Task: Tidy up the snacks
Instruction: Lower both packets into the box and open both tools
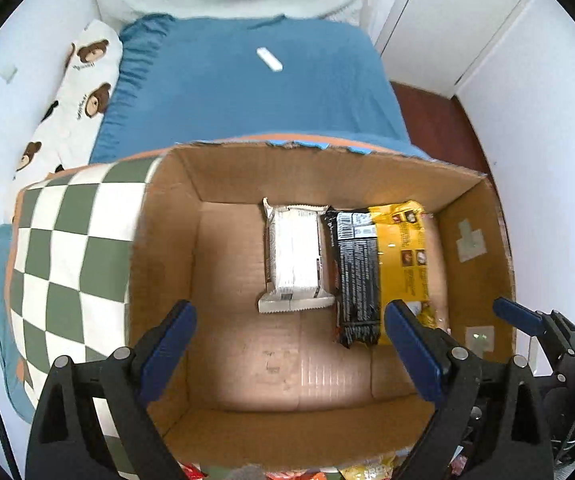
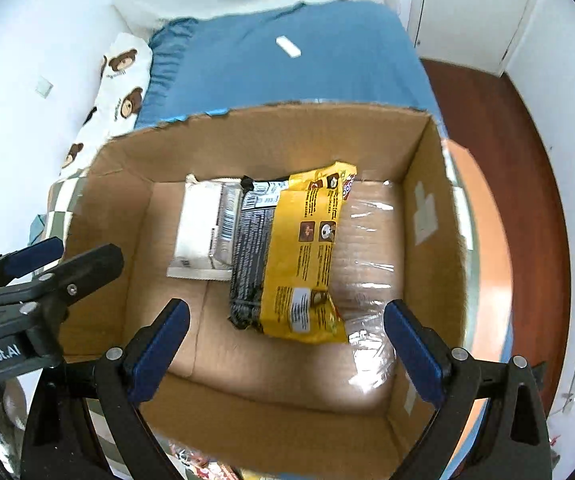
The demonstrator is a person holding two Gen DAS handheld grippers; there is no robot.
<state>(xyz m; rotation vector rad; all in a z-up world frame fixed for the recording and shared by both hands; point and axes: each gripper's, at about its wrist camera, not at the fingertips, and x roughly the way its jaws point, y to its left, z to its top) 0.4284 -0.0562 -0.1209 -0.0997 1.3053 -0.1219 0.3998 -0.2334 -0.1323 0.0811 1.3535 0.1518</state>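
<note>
With both claws spread and empty, left claw (image 1: 289,344) and right claw (image 2: 285,344) over cardboard box (image 1: 475,248): three snack packs inside — white (image 1: 293,258), black (image 1: 357,276), yellow (image 1: 405,256); possibly clear wrap beside.

Three snack packets (image 1: 295,260) (one box (image 1: 475,240))

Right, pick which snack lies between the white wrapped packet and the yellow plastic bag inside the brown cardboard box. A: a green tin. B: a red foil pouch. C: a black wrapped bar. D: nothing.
C: the black wrapped bar lies between the white wrapped packet and the yellow plastic bag on the floor of the brown cardboard box.
</note>
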